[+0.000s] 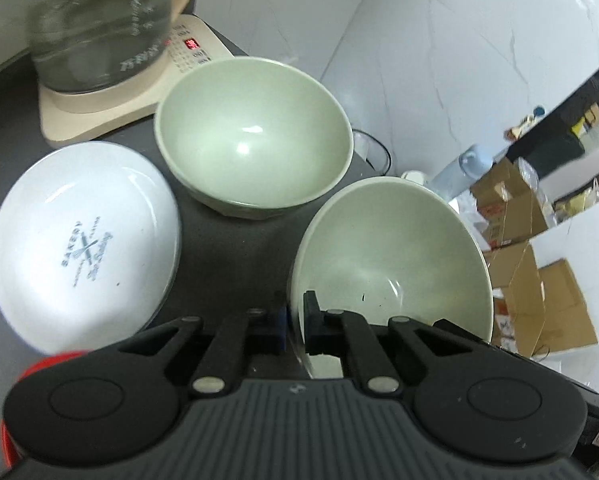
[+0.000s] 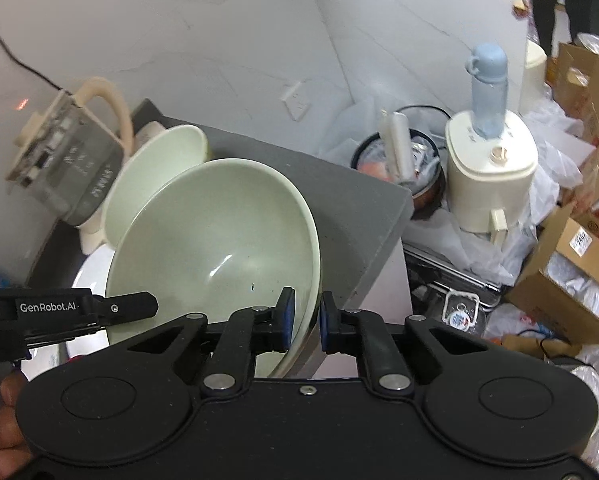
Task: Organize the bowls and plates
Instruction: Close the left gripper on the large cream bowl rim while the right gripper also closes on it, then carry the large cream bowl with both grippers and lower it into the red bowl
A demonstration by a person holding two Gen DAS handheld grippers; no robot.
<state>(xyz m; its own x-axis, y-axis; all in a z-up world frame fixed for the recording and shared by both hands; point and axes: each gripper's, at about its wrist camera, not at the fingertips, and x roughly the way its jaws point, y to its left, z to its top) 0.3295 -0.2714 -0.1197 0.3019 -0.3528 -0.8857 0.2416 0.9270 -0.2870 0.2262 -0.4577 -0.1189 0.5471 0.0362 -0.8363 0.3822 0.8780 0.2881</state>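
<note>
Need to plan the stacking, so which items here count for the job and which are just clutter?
For the job: held green bowl, gripped on its rim by left gripper and right gripper; second green bowl; white dish.

Lying about: glass kettle on its base, blue bottle, cream appliance, cardboard boxes.

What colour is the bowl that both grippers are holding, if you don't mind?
Pale green bowl; the right wrist view shows it best.
</note>
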